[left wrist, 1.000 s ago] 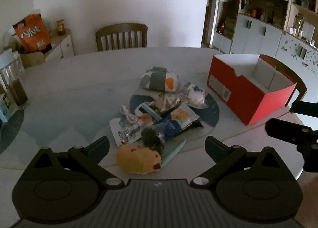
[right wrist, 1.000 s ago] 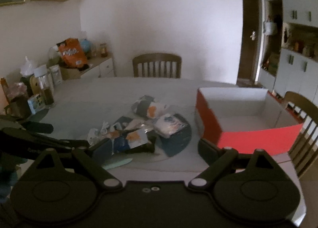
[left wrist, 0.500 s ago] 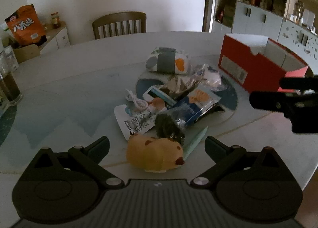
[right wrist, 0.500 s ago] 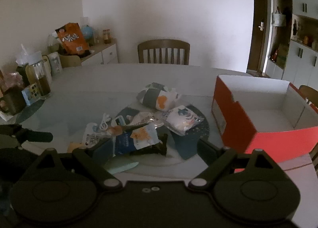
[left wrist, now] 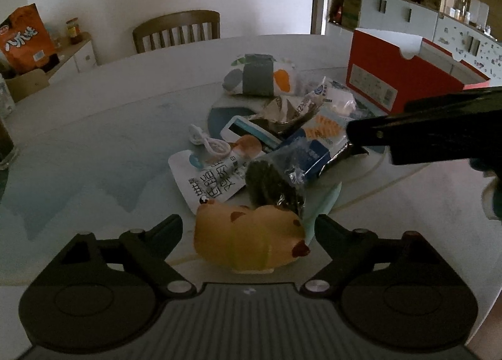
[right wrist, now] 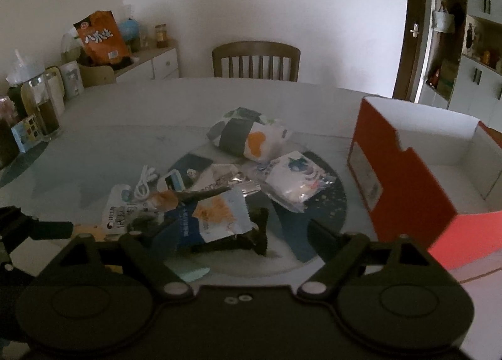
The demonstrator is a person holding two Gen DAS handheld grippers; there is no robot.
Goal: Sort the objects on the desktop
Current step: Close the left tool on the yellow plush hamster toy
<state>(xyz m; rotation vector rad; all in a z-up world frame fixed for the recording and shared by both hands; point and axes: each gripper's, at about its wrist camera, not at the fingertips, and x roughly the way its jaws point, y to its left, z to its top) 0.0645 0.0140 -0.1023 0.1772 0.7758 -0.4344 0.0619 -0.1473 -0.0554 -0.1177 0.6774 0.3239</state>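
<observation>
The left claw point(left wrist: 249, 228) is spread wide with the yellow plush point(left wrist: 249, 242) lying between its fingers; neither finger touches it, and bare worktop point(left wrist: 94, 172) shows on both flanks. The plush sits at the near end of the pile, close to the worktop's front edge, with a dark packet point(left wrist: 273, 184) leaning on its far side and a white pouch point(left wrist: 210, 181) just behind. A white cable point(left wrist: 207, 143) lies at the pile's left fringe, and open worktop stretches left of it.

The right claw point(right wrist: 240, 237) is also wide open and empty, low over the blue snack bag point(right wrist: 216, 219). The red box point(right wrist: 408, 178) stands well to the right, open at the top and empty inside, with a strip of clear surface between it and the pile. A patterned bag point(right wrist: 248, 137) marks the pile's far end.
</observation>
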